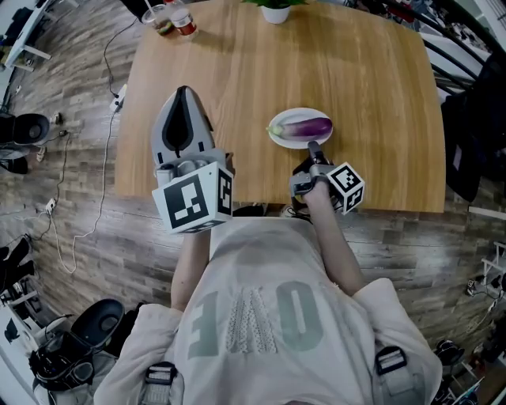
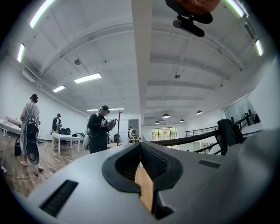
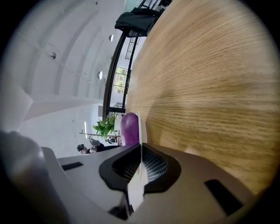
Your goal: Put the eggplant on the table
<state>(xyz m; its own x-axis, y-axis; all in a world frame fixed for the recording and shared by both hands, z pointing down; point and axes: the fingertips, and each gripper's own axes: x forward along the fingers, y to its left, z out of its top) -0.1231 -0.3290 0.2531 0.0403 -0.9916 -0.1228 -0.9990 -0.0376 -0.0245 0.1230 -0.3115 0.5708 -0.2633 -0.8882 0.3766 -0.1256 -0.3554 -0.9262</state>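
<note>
Grey right claw [image 3: 141, 146] [image 1: 313, 146]: jaws pressed together on the near rim of a white plate [image 3: 138, 126] [image 1: 278, 139], the thin edge running straight down between the ribbed pads. Marker cube just behind it, at the worktop's near edge.

Eggplant [image 3: 129, 127] [image 1: 304, 126]: purple, lying lengthwise on that plate, green stem end to the left in the head view. It is not touching the worktop itself.

Left claw [image 2: 140, 145] [image 1: 183, 91]: jaws closed tip to tip, nothing between them; only a sliver of wood shows through the gap behind the tips. Held over the near left part of the worktop, well apart from the plate, its view angled up toward the ceiling lights.

Worktop [image 1: 356, 87] [image 3: 210, 87]: pale wood, the plate near its front edge.

Far edge: potted plant [image 1: 275, 9] [image 3: 104, 127] in a white pot at centre, two drink containers [image 1: 170, 20] at the left corner.
</note>
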